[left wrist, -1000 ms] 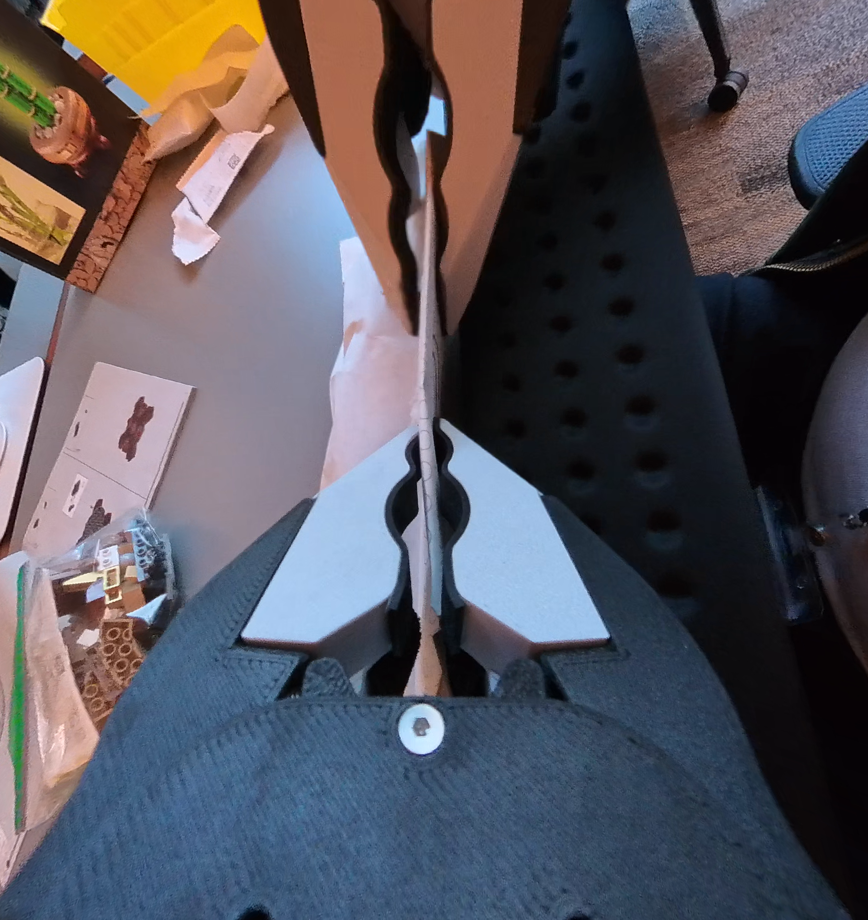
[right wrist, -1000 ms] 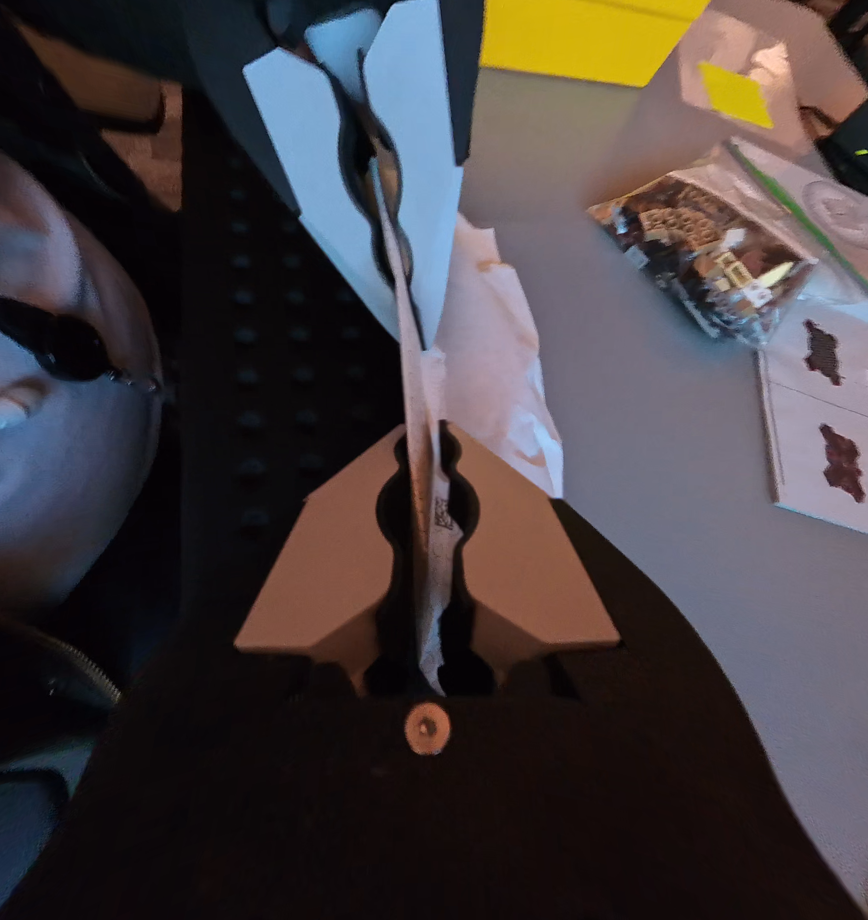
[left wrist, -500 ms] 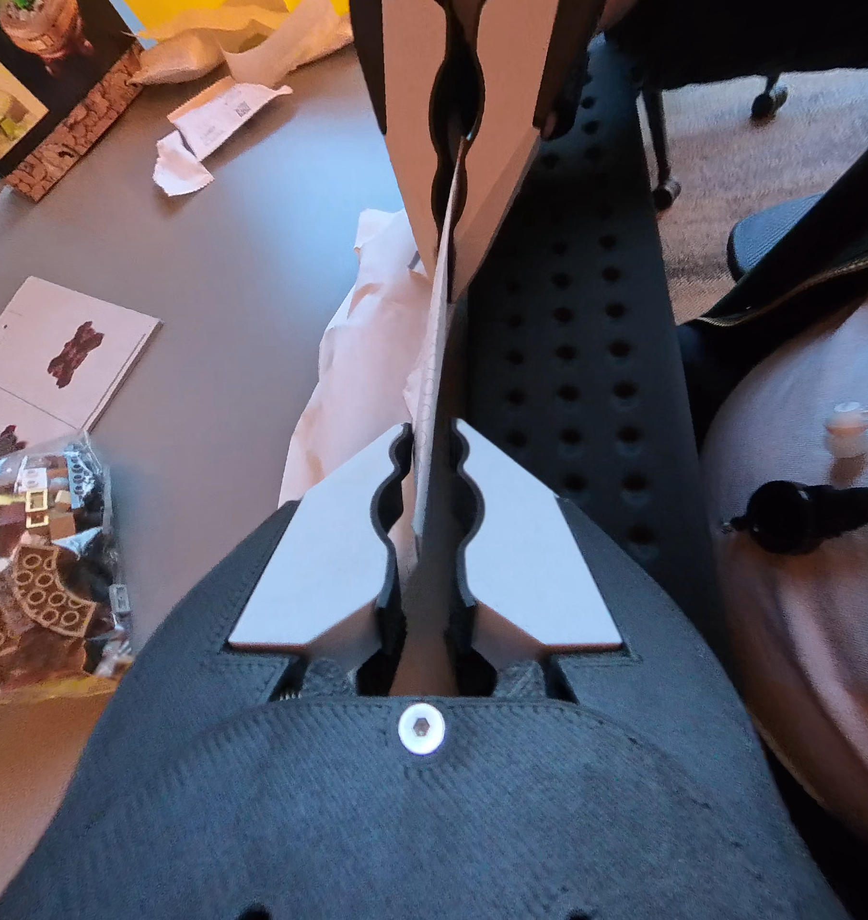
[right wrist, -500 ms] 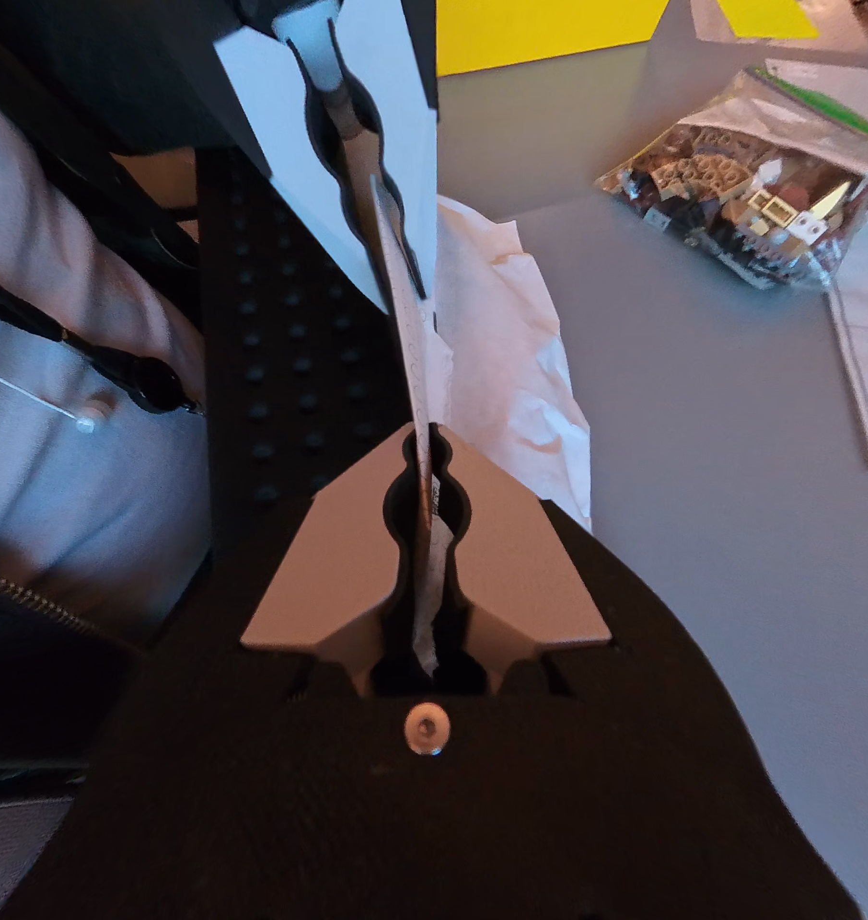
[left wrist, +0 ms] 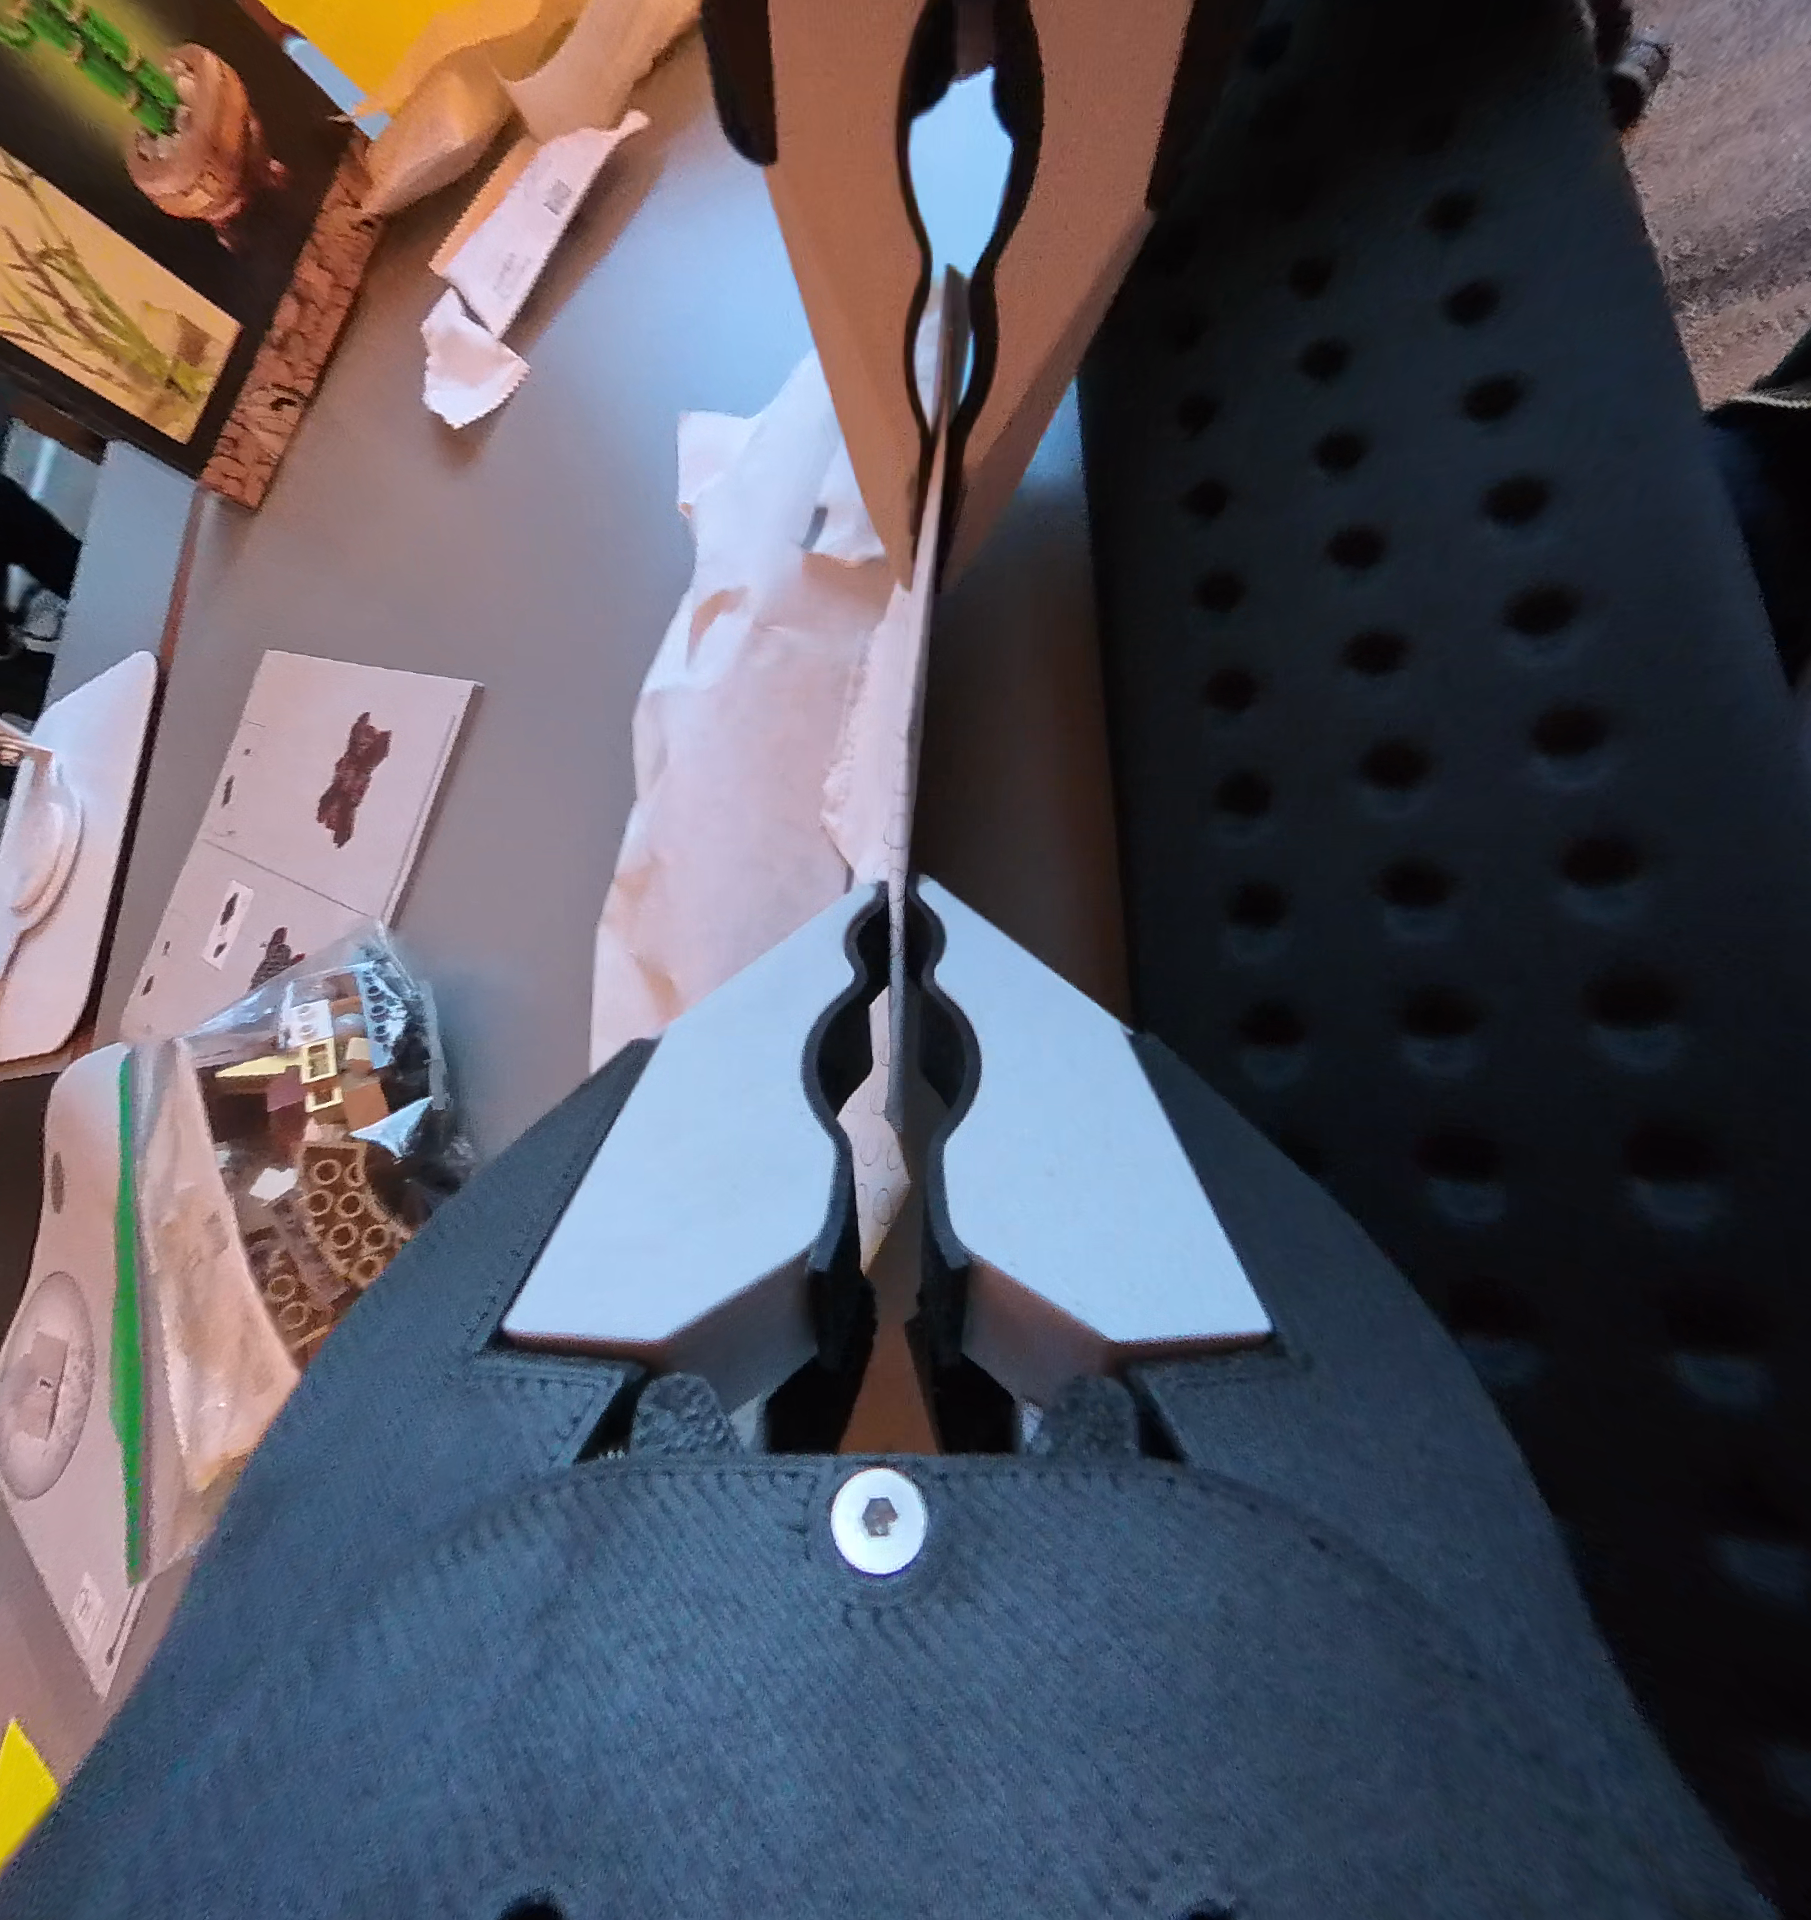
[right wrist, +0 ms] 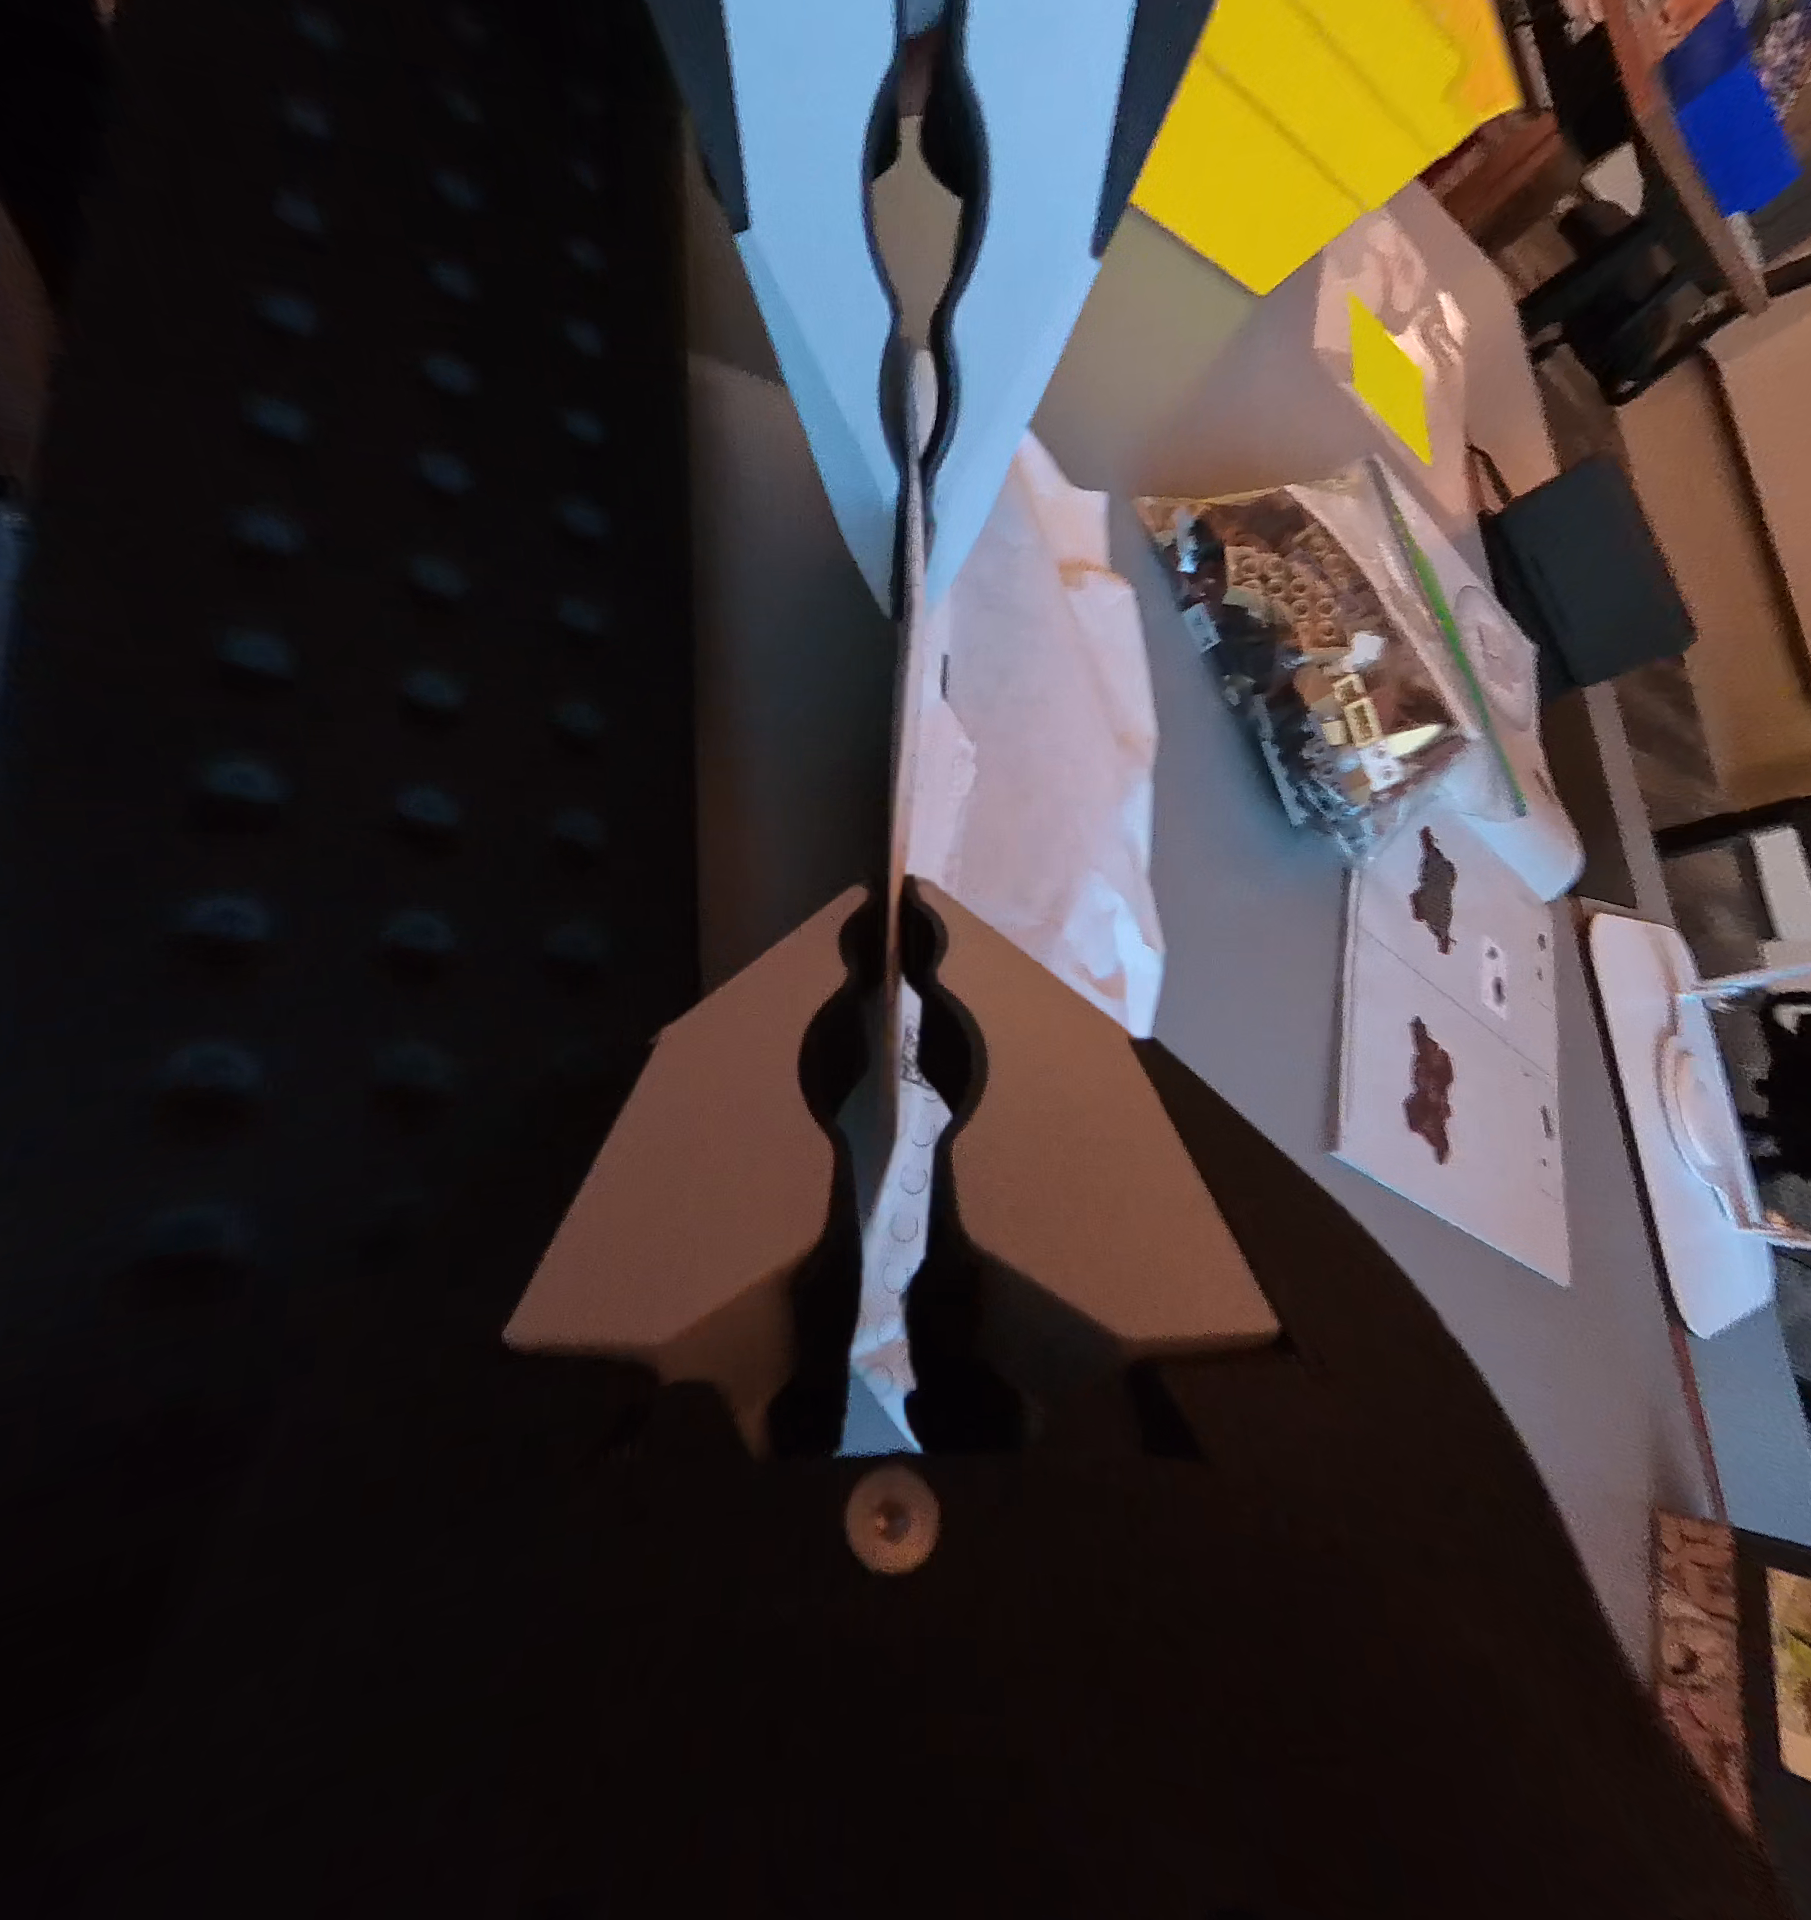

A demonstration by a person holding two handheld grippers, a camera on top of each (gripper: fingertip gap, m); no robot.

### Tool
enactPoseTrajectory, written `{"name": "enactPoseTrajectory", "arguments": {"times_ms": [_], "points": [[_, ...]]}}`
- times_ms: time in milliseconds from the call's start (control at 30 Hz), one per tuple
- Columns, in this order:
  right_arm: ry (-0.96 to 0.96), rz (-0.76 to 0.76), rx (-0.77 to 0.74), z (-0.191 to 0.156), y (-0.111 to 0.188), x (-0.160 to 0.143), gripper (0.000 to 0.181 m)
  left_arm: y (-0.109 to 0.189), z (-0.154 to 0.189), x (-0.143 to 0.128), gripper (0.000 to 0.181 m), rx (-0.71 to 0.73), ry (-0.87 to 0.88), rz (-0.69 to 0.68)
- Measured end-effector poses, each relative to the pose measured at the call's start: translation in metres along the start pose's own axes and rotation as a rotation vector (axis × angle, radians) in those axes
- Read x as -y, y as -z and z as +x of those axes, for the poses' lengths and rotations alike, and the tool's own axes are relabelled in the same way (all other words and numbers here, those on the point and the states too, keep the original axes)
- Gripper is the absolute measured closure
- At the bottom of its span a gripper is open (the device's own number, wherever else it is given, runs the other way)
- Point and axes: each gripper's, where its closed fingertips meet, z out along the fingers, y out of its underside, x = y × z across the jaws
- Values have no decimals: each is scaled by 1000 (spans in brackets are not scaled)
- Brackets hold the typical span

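**Both grippers pinching one paper bag, edge-on, above the grey table**

Between the two grippers, a thin white printed paper bag is stretched edge-on; left gripper has its pale grey fingers closed on the near end of the paper, tips pressed together with the sheet running down through the wavy slot; right gripper does the same from the opposite end, its fingers shut on the sheet, torn lower edge of the paper visible in the slot; each gripper shows at the top of the other's view, tips clamped on the same sheet.

Bag hangs above the flat grey table, near its edge; crumpled white body of the bag sags to one side, toward the table.

Beside that edge: black perforated panel with rows of round holes, dark in the right wrist view.

On the table, well apart from the grippers:
- clear plastic zip bag of brown and tan toy bricks with a green seal strip
- white instruction booklet with dark brown shapes printed on it, just beside the brick bag
- torn white paper strip with serrated edge
- dark product box with a plant picture and cork-pattern side
- yellow sheet or box at the far end
- white flat rounded stand base at the table's edge

Right wrist view is motion-blurred; small details there unreadable.
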Motion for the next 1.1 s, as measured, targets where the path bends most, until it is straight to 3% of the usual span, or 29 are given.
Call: {"name": "enactPoseTrajectory", "arguments": {"times_ms": [133, 400, 533, 700, 867, 1100], "points": [[-59, 8, 128, -15, -6, -7, 180, -6, 15, -8, 181, -69, -50, -27], [-424, 23, 403, -22, -18, -20, 177, -18, 17, -22, 181, -145, 50, -52], [-530, 47, 391, -11, -14, -21, 175, -18, 9, -26, 181, -182, 186, -55], [-753, 68, 513, -11, -16, -22, 180, -17, 12, -25, 178, -339, 432, -20], [-804, 8, 576, -14, -20, -27, 180, -5, 14, -28, 167, -383, 507, -19], [-926, -9, 658, -6, -22, -27, 180, -2, 6, -30, 176, -446, 744, 14]]}}
